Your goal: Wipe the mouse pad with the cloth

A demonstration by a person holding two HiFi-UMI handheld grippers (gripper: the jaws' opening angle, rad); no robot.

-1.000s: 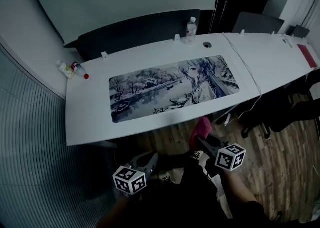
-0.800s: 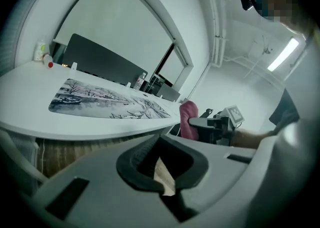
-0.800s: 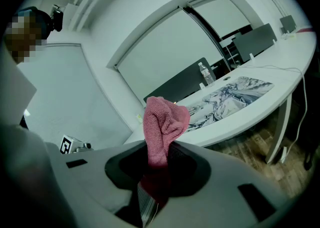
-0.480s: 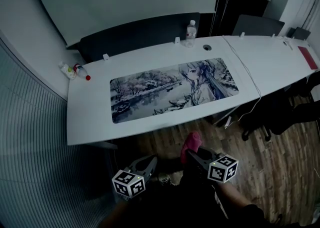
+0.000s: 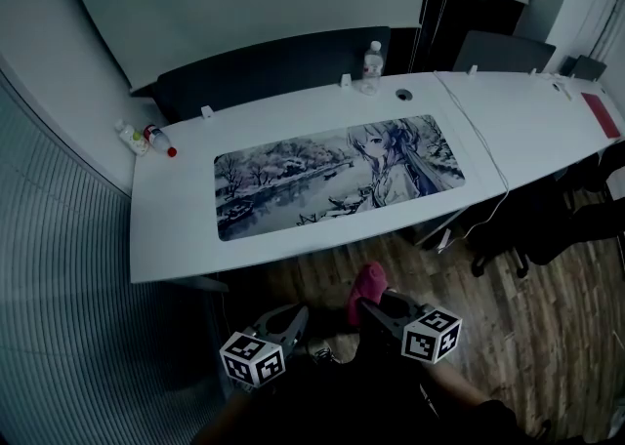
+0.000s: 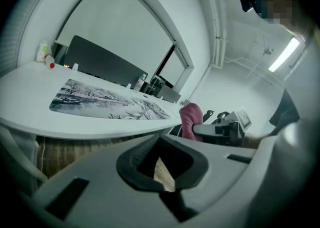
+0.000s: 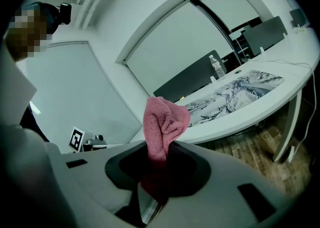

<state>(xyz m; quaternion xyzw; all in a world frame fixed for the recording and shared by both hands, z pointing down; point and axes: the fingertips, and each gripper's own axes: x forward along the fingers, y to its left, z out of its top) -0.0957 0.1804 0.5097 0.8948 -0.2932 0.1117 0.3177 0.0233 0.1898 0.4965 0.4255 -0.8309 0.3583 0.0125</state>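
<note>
1. 2 grippers are hanging low in front of the person, over the wooden floor and short of the near edge of the white bench.
2. The right gripper is clamping a pink cloth between its jaws, and a bunched wad of it is standing up past the tips.
3. The left gripper is carrying nothing. Its jaws are sitting together, with only a sliver of floor showing between them.
4. The mouse pad is lying flat on the bench, well apart from both grippers, and nothing is touching it. Wiping is, by my reading, not yet under way.
5. From the cloth, the pad is lying ahead and higher, beyond the bench edge. Its long axis is running left to right across the person's view, and the cloth is sitting opposite the stretch just right of its middle.
6. The right gripper is sitting nearer the pad than the left one, so it is probably the one doing the wiping.
7. The coming move is likely calling for a lift up and forward over the bench edge, then strokes along the pad's length.
</note>
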